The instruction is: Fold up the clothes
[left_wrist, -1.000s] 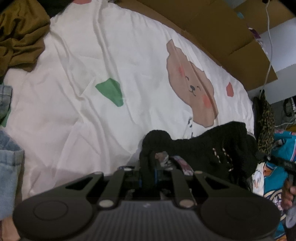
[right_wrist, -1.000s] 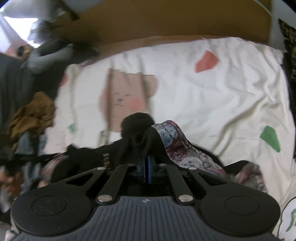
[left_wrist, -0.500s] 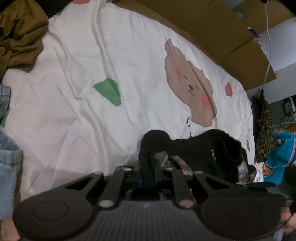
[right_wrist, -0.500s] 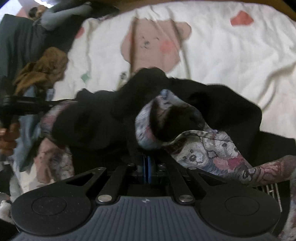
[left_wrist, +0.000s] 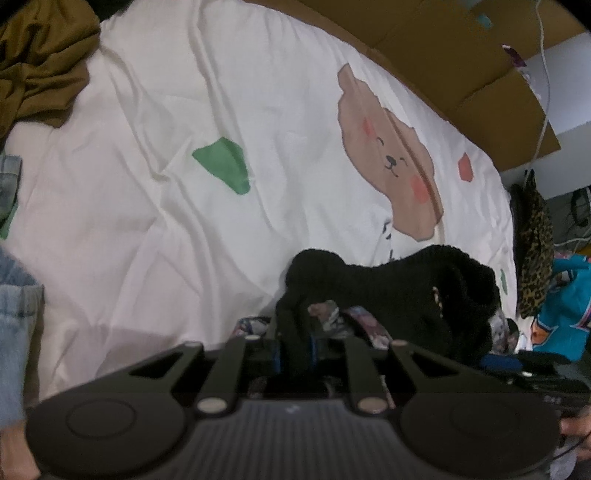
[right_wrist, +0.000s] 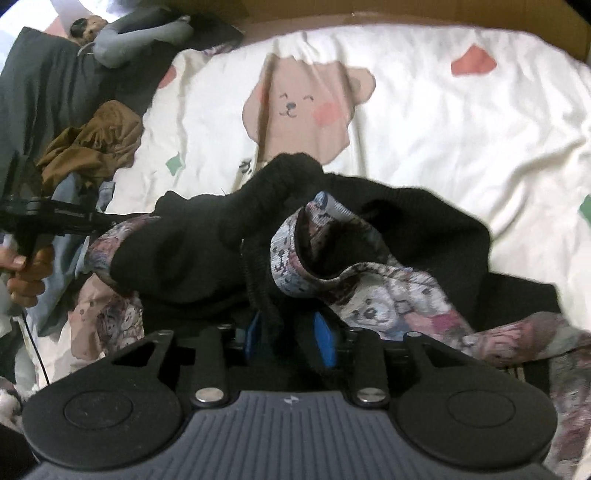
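Observation:
A black knit garment (left_wrist: 399,288) with a bear-patterned lining (right_wrist: 369,295) lies bunched on the white bear-print sheet (left_wrist: 184,221). My left gripper (left_wrist: 294,350) pinches a fold of the black knit between its blue pads, and its jaws are just starting to ease open. My right gripper (right_wrist: 290,336) sits low over the garment (right_wrist: 207,236). Its jaws are opening, and a strand of black knit hangs loose between the parted blue pads. The left gripper's body (right_wrist: 55,218) and the hand holding it show at the left of the right wrist view.
A brown garment (left_wrist: 40,62) and denim (left_wrist: 14,314) lie at the sheet's left edge. A leopard-print bag (left_wrist: 533,251) and a teal item (left_wrist: 565,306) sit at the right. Cardboard (left_wrist: 443,48) lines the far side. A grey plush (right_wrist: 140,33) rests on dark bedding.
My right gripper came down onto the garment and its jaws went from shut to parted; the knit it carried has settled on the bed. The left gripper has stayed put.

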`<state>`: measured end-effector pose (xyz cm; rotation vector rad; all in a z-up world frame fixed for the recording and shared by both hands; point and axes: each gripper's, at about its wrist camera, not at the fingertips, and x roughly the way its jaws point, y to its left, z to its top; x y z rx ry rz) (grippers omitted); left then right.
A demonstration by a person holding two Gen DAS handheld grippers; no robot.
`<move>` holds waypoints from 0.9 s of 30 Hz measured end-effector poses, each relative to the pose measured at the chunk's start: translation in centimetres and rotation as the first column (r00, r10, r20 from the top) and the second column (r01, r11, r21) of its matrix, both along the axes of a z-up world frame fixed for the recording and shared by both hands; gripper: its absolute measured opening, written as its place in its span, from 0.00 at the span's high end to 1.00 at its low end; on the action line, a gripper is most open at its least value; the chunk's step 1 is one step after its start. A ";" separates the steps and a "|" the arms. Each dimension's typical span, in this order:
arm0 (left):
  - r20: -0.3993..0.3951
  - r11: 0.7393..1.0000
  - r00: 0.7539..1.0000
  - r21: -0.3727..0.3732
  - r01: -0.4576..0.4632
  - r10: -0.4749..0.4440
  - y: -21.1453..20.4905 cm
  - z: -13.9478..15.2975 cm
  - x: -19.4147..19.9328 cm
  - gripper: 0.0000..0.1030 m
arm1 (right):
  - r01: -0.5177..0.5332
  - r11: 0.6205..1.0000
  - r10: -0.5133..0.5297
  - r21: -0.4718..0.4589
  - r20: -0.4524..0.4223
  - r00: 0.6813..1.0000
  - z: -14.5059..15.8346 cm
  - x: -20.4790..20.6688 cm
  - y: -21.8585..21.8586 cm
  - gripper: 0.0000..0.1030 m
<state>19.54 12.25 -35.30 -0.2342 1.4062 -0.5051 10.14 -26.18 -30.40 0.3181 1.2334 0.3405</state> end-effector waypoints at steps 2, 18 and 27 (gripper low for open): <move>-0.002 1.000 1.000 0.003 0.002 -0.002 -0.1 -0.1 0.0 0.85 | -0.002 1.000 0.002 -0.001 0.009 1.000 0.8 -0.1 -0.6 0.61; -0.006 1.000 1.000 0.010 0.011 -0.011 0.0 -0.3 0.0 0.84 | -0.025 0.991 0.046 -0.131 0.155 0.987 1.6 3.4 -2.6 0.63; -0.013 1.000 1.000 0.001 0.014 -0.014 0.2 -0.6 0.0 0.84 | -0.112 0.971 0.141 -0.212 0.127 0.982 -0.7 6.3 -0.6 0.62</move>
